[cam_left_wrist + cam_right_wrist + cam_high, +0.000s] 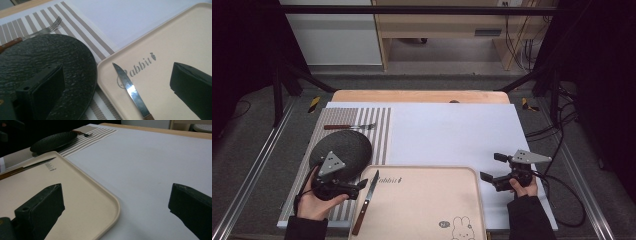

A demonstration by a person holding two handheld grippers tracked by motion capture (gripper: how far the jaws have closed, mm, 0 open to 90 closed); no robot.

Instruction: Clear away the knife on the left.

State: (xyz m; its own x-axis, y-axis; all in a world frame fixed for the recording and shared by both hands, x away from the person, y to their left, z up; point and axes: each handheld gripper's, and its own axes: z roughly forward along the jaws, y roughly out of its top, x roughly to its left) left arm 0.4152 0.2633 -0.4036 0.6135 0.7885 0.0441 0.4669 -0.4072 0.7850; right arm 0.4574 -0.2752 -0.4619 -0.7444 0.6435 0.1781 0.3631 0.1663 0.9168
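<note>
A knife [367,200] with a wooden handle lies along the left side of a beige tray [427,200] printed with a rabbit. Left of the tray, a round black plate [347,145] rests on a striped placemat [379,130], and a fork [349,127] lies behind it. My left gripper [357,186] hovers at the plate's near edge, jaws open and empty. In the left gripper view the knife [130,90] lies between the spread jaws, untouched. My right gripper [490,166] stands open and empty to the right of the tray, over the white sheet.
A white sheet [452,130] covers the wooden table from the placemat to the right edge. The tray's rounded far corner [112,205] lies just left of the right gripper's jaws. Dark frame posts and cables stand beyond the table.
</note>
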